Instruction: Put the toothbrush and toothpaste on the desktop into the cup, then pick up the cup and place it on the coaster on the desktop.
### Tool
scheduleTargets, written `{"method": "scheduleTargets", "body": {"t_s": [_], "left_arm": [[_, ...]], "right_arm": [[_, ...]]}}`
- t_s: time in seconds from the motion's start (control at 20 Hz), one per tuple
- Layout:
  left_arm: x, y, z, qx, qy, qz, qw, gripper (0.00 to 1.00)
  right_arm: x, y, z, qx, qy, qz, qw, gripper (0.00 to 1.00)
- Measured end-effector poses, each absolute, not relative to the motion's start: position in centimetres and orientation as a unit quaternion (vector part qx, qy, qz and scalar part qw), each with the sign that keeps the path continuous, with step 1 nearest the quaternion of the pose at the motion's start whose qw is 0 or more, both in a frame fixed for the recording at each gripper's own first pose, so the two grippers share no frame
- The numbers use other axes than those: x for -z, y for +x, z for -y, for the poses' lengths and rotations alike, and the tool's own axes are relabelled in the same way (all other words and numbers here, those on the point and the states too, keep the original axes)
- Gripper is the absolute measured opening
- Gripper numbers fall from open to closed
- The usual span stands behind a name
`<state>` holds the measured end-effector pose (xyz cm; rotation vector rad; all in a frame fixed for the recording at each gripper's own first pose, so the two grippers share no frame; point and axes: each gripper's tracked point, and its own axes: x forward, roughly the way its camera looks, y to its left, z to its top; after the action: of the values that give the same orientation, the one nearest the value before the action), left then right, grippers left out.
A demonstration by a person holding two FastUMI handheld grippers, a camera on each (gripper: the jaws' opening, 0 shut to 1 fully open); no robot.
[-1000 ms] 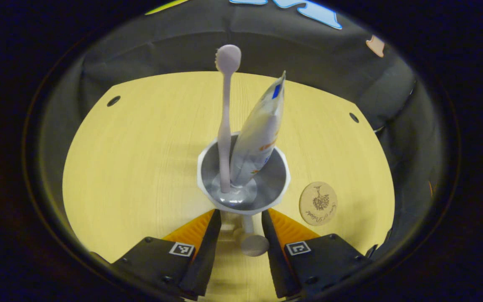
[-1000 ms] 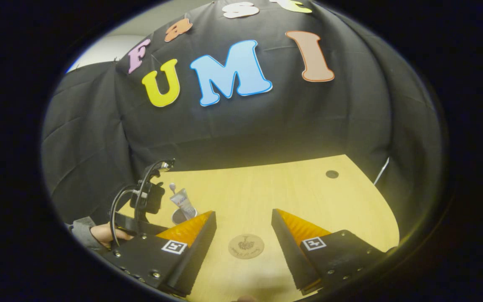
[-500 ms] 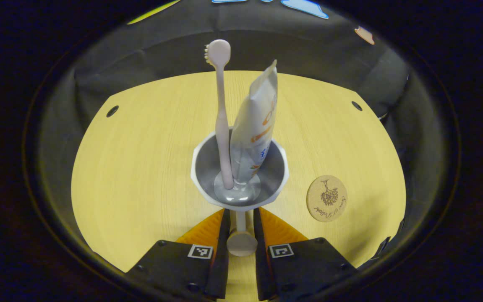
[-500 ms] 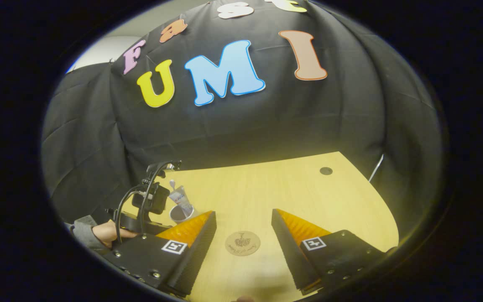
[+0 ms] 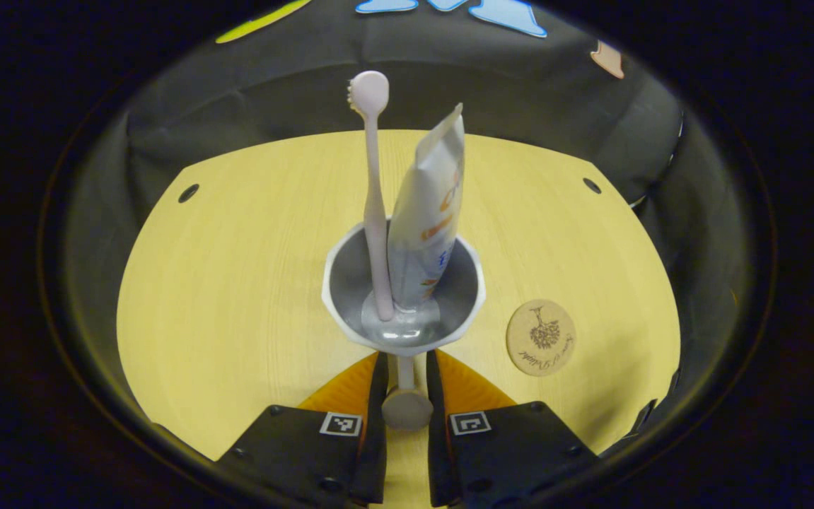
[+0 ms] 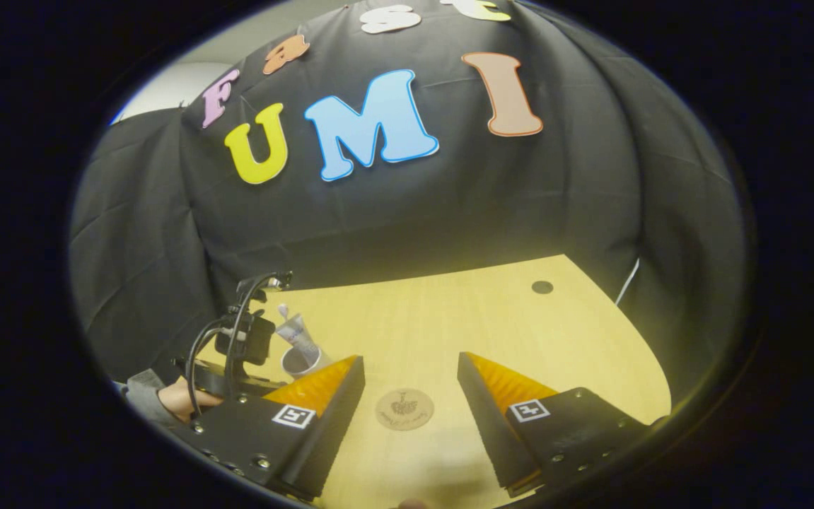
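Your left gripper (image 5: pixel 404 382) is clamped on the handle (image 5: pixel 405 404) of the cup (image 5: pixel 402 283); toothbrush (image 5: pixel 373 191) and toothpaste (image 5: pixel 426 215) stand inside. The coaster (image 5: pixel 540 337) lies near, at four o'clock from the cup. Carry it rightward. Your right gripper (image 6: pixel 410 382) hangs wide open, empty, over the coaster.

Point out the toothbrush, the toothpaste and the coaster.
toothbrush (image 5: pixel 371 205), left gripper view, on its handle.
toothpaste (image 5: pixel 426 212), left gripper view, mid-tube.
coaster (image 5: pixel 541 337), left gripper view, on its printed face.
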<state>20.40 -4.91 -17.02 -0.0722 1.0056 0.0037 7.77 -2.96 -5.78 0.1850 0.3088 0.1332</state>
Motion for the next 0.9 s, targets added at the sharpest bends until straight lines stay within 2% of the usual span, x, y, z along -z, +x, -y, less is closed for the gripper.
{"method": "scheduleTargets", "body": {"t_s": [0.55, 0.9], "left_arm": [[15.7, 20.3, 14.8, 0.094, -0.018, -0.478, 0.873, 0.3], [17.2, 19.7, 18.9, 0.126, -0.005, -0.495, 0.86, 0.3]], "right_arm": [[5.9, 5.5, 5.6, -0.036, 0.091, -0.151, 0.984, 0.84], [6.8, 3.5, 8.9, 0.004, 0.12, -0.156, 0.98, 0.84]]}}
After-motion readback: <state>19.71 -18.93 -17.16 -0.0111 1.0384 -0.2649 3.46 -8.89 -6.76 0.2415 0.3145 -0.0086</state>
